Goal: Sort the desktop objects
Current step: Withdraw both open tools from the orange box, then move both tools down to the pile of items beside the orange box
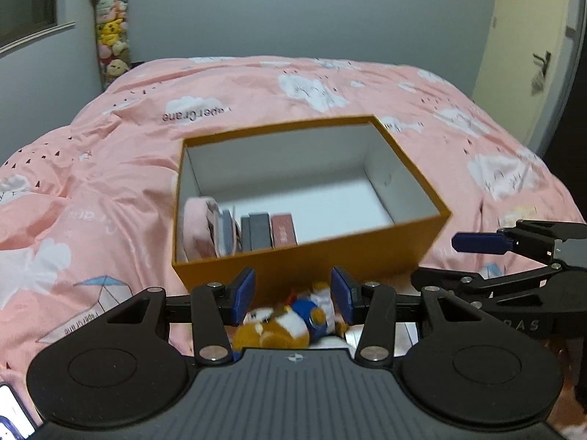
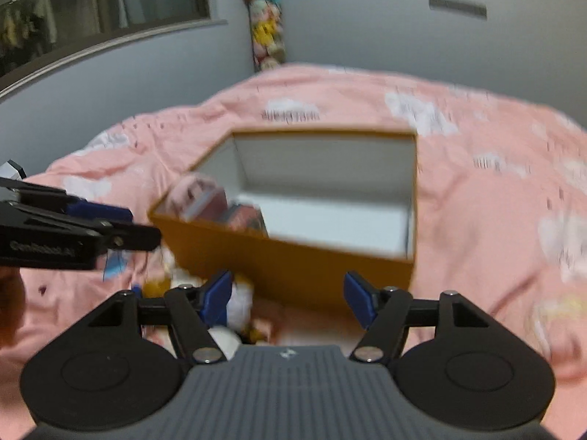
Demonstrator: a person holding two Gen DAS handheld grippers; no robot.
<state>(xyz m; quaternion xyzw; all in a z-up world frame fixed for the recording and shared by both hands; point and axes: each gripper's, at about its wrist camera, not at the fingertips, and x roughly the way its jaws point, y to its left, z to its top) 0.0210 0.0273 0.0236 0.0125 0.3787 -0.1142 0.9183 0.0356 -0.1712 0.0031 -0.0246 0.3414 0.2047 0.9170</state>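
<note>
An open orange box with a white inside stands on the pink bed; it also shows, blurred, in the right wrist view. Inside at its left lie a pink item and several small upright boxes. A plush toy in brown, blue and white lies on the bed just in front of the box. My left gripper is open, just above the plush, not touching it. My right gripper is open and empty, in front of the box, with the plush at its left finger.
The pink cloud-print duvet covers the whole bed. A hanging column of plush toys is in the far corner. A door with a handle is at the right. A phone screen shows at the lower left.
</note>
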